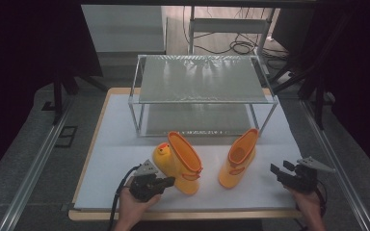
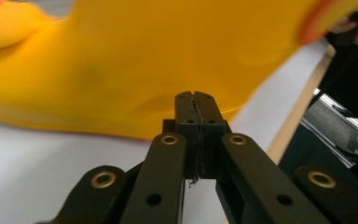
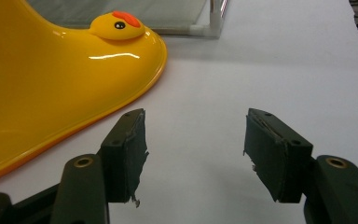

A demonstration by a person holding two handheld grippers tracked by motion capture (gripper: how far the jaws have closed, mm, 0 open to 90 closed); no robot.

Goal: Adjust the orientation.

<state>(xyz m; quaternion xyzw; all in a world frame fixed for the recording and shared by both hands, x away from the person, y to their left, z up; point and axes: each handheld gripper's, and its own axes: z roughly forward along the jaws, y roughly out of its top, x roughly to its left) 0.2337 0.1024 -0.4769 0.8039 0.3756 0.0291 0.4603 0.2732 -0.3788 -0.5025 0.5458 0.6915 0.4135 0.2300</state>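
beside the shut left hand-held gripper (image 1: pixel 169 182), upright yellow boot (image 1: pixel 183 163), toe leftward

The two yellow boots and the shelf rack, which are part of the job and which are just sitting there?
In the job:
left boot
right boot
left gripper, shut beside the left boot
right gripper, open

Just there:
shelf rack
cables behind it

The right gripper (image 3: pixel 193 154) hovers with its jaws spread wide and empty over the white table (image 3: pixel 270 70), just beside a yellow duck-faced rain boot (image 3: pixel 51 84), a shelf's corner post (image 3: pixel 212 18) beyond.
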